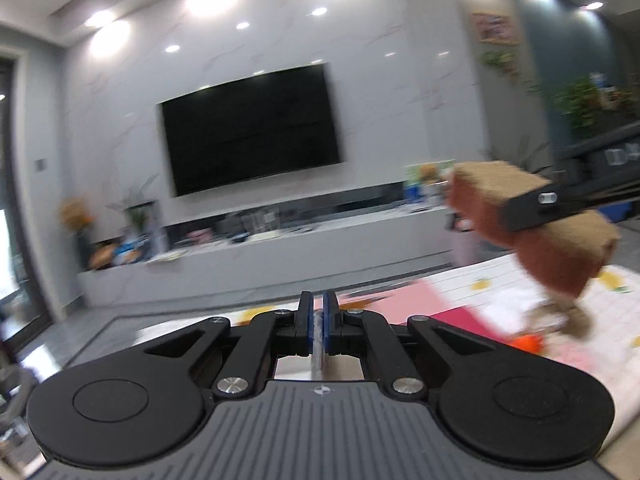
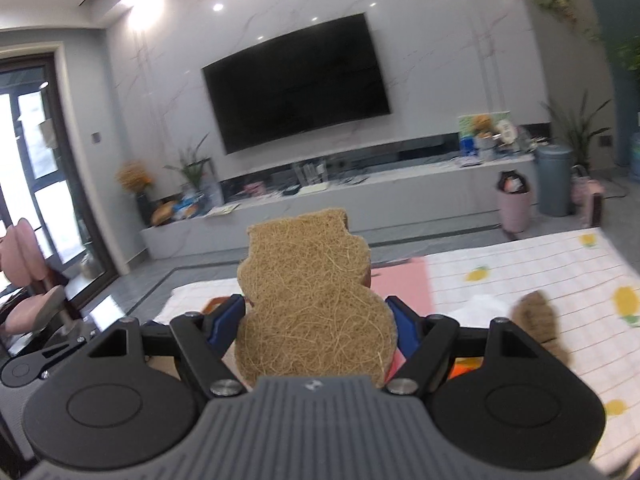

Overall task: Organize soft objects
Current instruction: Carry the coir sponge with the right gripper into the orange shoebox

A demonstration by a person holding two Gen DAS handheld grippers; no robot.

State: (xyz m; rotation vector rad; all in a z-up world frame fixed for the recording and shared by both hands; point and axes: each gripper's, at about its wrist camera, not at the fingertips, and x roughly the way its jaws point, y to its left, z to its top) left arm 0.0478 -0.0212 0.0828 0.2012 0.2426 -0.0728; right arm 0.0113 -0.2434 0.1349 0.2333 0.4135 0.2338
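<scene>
Right tongs (image 2: pixel 320 320) are pinching a gourd-shaped loofah sponge (image 2: pixel 308 296), held up above the checked table (image 2: pixel 540 280). Left tongs (image 1: pixel 319 320) are pressed together around a thin whitish sliver; can't tell what.

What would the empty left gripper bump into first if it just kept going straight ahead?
Probably the long white TV bench under the television. The left gripper, shut and empty, points just above the far edge of the tablecloth; depth is hard to judge.
</scene>
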